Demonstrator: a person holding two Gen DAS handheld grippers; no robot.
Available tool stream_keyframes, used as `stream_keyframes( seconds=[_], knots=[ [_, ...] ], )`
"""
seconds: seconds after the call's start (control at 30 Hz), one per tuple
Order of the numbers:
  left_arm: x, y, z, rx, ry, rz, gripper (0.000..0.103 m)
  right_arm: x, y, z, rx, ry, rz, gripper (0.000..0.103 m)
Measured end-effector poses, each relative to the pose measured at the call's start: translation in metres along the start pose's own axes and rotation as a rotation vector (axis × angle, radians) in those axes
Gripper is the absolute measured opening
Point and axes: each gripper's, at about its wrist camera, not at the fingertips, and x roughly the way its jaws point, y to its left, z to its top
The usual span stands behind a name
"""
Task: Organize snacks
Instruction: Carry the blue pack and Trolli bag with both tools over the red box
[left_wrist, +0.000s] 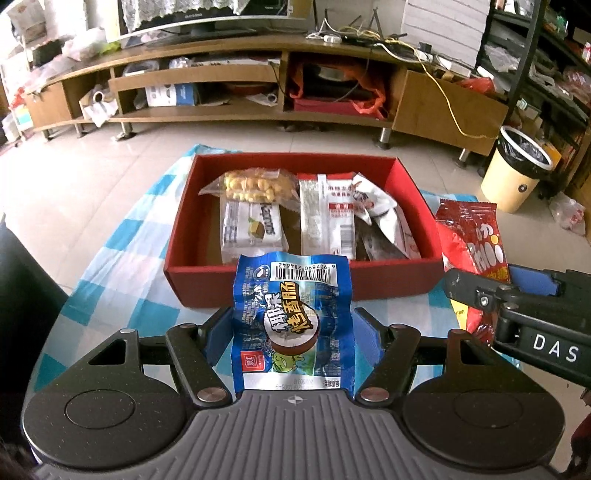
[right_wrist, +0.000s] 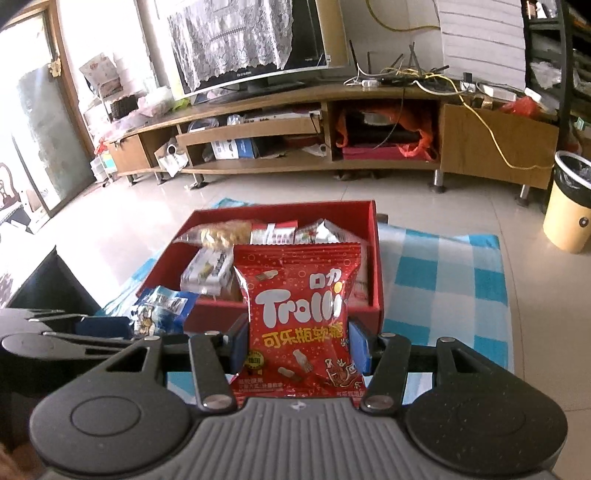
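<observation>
My left gripper (left_wrist: 291, 334) is shut on a blue sausage packet (left_wrist: 291, 314), held upright just in front of the red box (left_wrist: 295, 291). The right gripper (right_wrist: 297, 345) is shut on a red Trolli gummy bag (right_wrist: 299, 314), also held upright near the box's (right_wrist: 375, 258) front right corner. In the left wrist view the Trolli bag (left_wrist: 469, 243) and the right gripper (left_wrist: 498, 288) show at the right edge. Inside the box lie a clear bag of yellow puffs (left_wrist: 255, 186), a white wafer pack (left_wrist: 251, 229), a white and red pack (left_wrist: 325, 218) and silver pouches (left_wrist: 380, 214).
The box sits on a blue and white checked cloth (left_wrist: 122, 258) over a low table. Beyond lies tiled floor, a long wooden TV stand (left_wrist: 258, 92) with clutter, and a yellow bin (left_wrist: 517, 173) at the right. A dark seat edge (left_wrist: 26, 280) is at the left.
</observation>
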Motion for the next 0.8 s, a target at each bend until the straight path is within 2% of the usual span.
stream_keyframes(
  seconds=[0.27,0.8],
  knots=[
    [0.008,-0.003,0.017,0.002,-0.001,0.015,0.075,0.018,0.0,0.013,-0.003,0.037,-0.003,0.054],
    [0.025,-0.003,0.052,-0.015,-0.016,0.052,0.075,0.04,-0.005,0.05,-0.002,0.023,-0.008,0.054]
  ],
)
